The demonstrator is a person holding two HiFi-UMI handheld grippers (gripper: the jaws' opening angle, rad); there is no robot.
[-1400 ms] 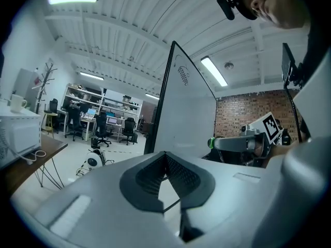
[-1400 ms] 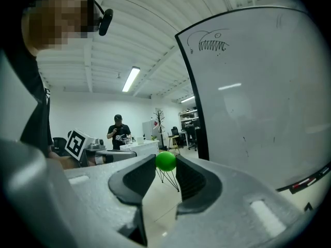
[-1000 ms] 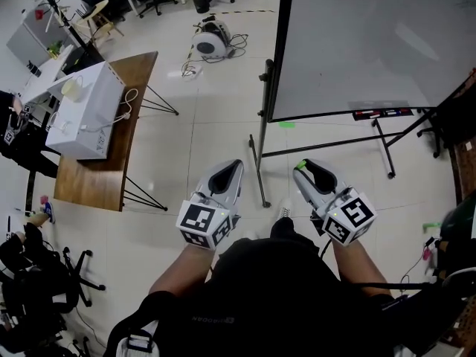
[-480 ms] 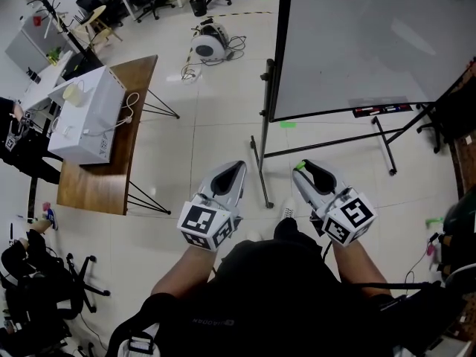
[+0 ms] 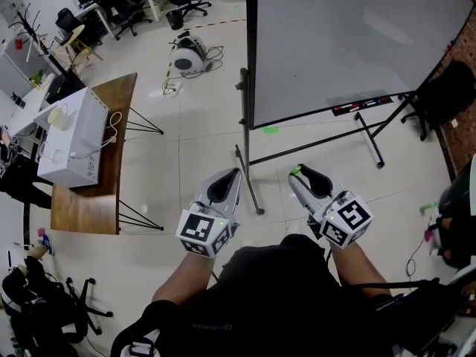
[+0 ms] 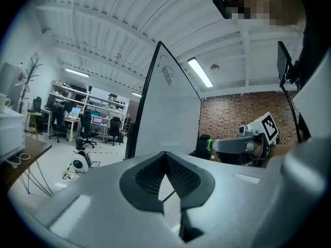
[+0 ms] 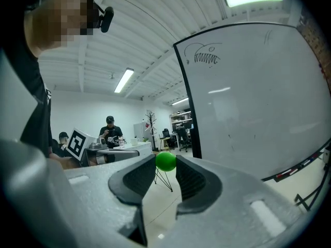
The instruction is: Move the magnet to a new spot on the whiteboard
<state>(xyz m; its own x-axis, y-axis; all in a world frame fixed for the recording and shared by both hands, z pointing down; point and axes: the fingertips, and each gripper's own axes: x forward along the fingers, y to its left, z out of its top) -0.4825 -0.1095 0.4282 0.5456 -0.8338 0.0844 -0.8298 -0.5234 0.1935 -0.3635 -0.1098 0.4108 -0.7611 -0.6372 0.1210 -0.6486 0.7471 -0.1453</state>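
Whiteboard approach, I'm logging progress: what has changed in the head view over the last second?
The whiteboard has slid left in view and fills more of it; the table shifted left too. Unchanged: right tool pinching the green magnet, left tool shut, empty.

The person wore a black short-sleeved top (image 5: 277, 297). The left gripper (image 5: 233, 176) and the right gripper (image 5: 303, 175) had pale grey moulded shells with black ribbed inner pads. Each carried a white cube, the left cube (image 5: 202, 231) and the right cube (image 5: 346, 222), printed with black square markers.
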